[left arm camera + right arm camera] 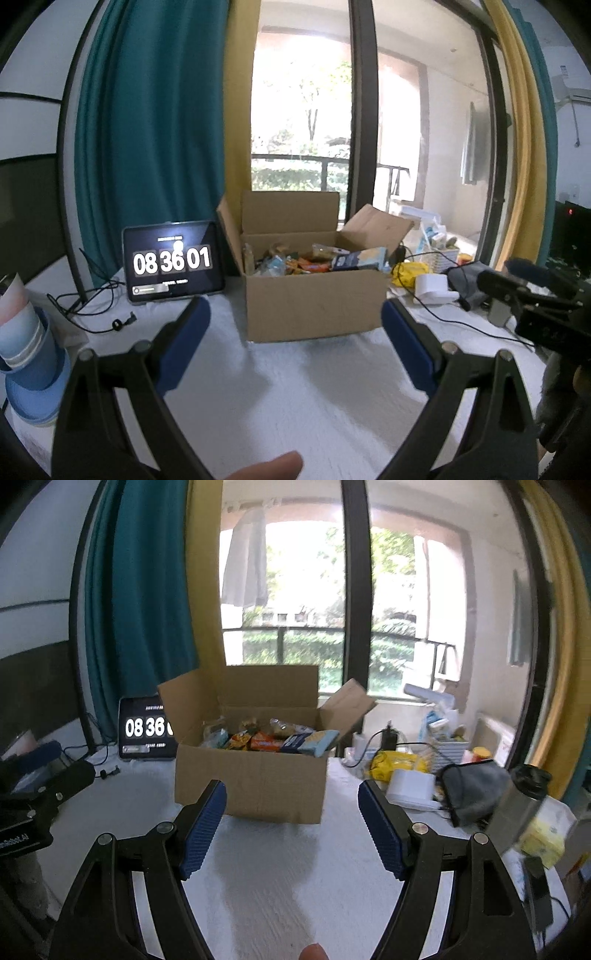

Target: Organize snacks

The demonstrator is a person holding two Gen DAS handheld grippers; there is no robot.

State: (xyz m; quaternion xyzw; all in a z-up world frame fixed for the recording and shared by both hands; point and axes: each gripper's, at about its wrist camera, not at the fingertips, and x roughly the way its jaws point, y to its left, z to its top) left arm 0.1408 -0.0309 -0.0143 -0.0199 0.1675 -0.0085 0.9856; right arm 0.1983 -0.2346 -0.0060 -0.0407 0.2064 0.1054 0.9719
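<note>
The snacks fill an open cardboard box near the table's far edge; most wrappers are too small to read, and the box's near wall hides the lower packets. The tablet clock beside the box is half covered by a flap in the right wrist view. The left gripper is spread wide, holding nothing, above the white table. The right gripper is equally wide and empty, just short of the box. Teal and yellow curtains frame a balcony window behind. Clutter crowds the table's right edge, with stacked blue cups at its left.
</note>
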